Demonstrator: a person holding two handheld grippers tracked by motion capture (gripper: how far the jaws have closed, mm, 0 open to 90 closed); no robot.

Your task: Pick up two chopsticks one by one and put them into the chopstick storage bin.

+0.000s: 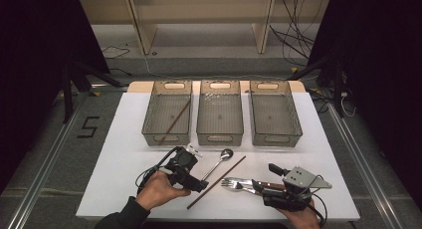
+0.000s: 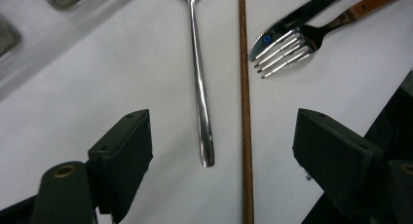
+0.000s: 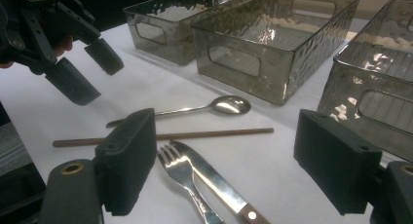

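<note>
The white table (image 1: 124,154) carries three clear bins in a row along its far half; the high view alone looks into them, showing a brown chopstick lying slanted in the left bin (image 1: 167,112), while the middle bin (image 1: 219,112) and right bin (image 1: 274,112) hold no cutlery that can be made out. In the right gripper view the bins appear only as ribbed walls with handle cut-outs. In front of them, the left gripper (image 1: 199,183) hangs with its jaws spread wide, grasping nothing; its own view looks straight down on the spoon (image 2: 200,92) handle and the loose chopstick (image 2: 245,117), which lie side by side between the jaws, near but apart. The right gripper (image 1: 266,179) is likewise released, jaws wide, poised over the fork (image 3: 182,177) and the wooden-handled knife (image 3: 214,182), which lie touching. The left gripper view shows the fork tines crossing the knife's serrated tip; the right gripper view shows the spoon's bowl, pointing toward the middle bin.
</note>
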